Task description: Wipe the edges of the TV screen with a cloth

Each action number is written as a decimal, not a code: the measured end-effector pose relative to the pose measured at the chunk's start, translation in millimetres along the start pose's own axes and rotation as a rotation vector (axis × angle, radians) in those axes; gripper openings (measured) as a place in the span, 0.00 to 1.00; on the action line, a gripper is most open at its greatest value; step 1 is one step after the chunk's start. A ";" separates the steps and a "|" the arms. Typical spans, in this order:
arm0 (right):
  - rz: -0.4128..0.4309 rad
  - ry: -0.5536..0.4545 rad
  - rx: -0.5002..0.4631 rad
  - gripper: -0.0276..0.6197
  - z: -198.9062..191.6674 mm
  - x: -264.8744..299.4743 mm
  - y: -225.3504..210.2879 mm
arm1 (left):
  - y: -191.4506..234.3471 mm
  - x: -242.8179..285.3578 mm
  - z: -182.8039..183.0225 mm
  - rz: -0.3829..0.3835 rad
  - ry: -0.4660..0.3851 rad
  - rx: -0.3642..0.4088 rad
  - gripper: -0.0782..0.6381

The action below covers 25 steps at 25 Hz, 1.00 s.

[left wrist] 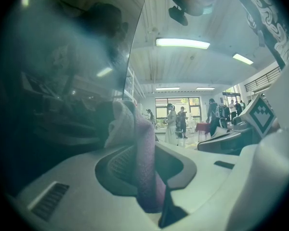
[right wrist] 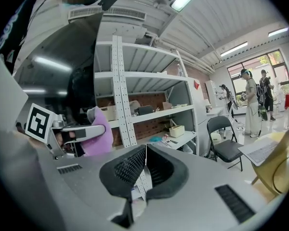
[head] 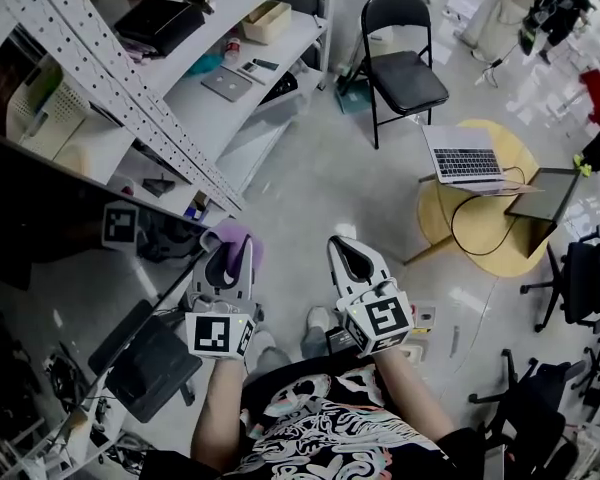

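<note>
Grey polished floor point(head: 320, 183) runs through a bright room with strip lights and far windows; white shelves point(head: 242, 80) on perforated uprights stand at the left, strewn with boxes and small devices; the dark TV screen point(head: 40, 223) lies below them at the left edge of the head view. A black folding chair point(head: 405, 63) stands ahead; a round wooden table point(head: 480, 230) to the right carries an open laptop point(head: 464, 161) and a dark tablet point(head: 546, 194); office chairs point(head: 585, 280) crowd the right edge; people point(left wrist: 176, 121) stand far off by the windows. The left gripper point(head: 230, 260) is clamped on the purple cloth point(left wrist: 145, 163), whose bunched top sits by the screen's right edge; whether it touches cannot be told. The right gripper point(right wrist: 145, 166) hangs just beside the left, jaws pressed together with nothing between them.
</note>
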State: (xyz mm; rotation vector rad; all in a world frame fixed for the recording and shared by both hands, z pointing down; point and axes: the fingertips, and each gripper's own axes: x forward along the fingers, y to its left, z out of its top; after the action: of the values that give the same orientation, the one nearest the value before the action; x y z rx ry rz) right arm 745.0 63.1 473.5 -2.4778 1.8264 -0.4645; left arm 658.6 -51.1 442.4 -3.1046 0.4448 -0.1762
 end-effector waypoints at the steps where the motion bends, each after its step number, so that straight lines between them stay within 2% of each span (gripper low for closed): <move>1: 0.006 0.001 -0.002 0.09 -1.0 -1.0 -0.4 | -3.0 4.4 2.4 -0.003 -0.006 0.001 0.25; 5: 0.044 0.000 -0.012 0.09 -2.5 -3.8 5.7 | -16.2 7.9 21.1 -0.023 -0.053 -0.003 0.25; 8: 0.092 -0.003 -0.029 0.09 -2.8 -4.4 22.0 | -24.8 -12.1 31.7 -0.027 -0.080 0.014 0.25; 12: 0.144 -0.006 -0.077 0.09 2.1 -3.3 59.5 | -11.0 -60.7 33.5 0.054 -0.098 -0.029 0.25; 14: 0.146 -0.008 -0.106 0.09 7.2 -3.2 77.5 | 4.0 -90.6 27.1 0.092 -0.081 -0.009 0.25; 17: 0.180 -0.085 -0.142 0.09 22.7 -7.5 107.7 | 23.5 -132.7 22.5 0.148 -0.056 0.042 0.25; 19: 0.189 -0.100 -0.149 0.09 24.9 -18.0 127.8 | 31.6 -162.9 22.1 0.167 -0.036 0.078 0.25; 22: 0.191 -0.047 -0.161 0.09 20.3 -36.8 153.6 | 40.8 -208.8 30.5 0.227 -0.052 0.067 0.25; 25: 0.239 -0.074 -0.184 0.09 23.7 -52.5 185.7 | 50.1 -256.3 32.3 0.296 -0.048 0.076 0.25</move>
State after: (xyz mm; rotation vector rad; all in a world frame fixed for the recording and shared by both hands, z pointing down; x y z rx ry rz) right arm 564.5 50.9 402.5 -2.3003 2.1869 -0.1994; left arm 403.7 -27.9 381.0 -2.9160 0.8631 -0.1128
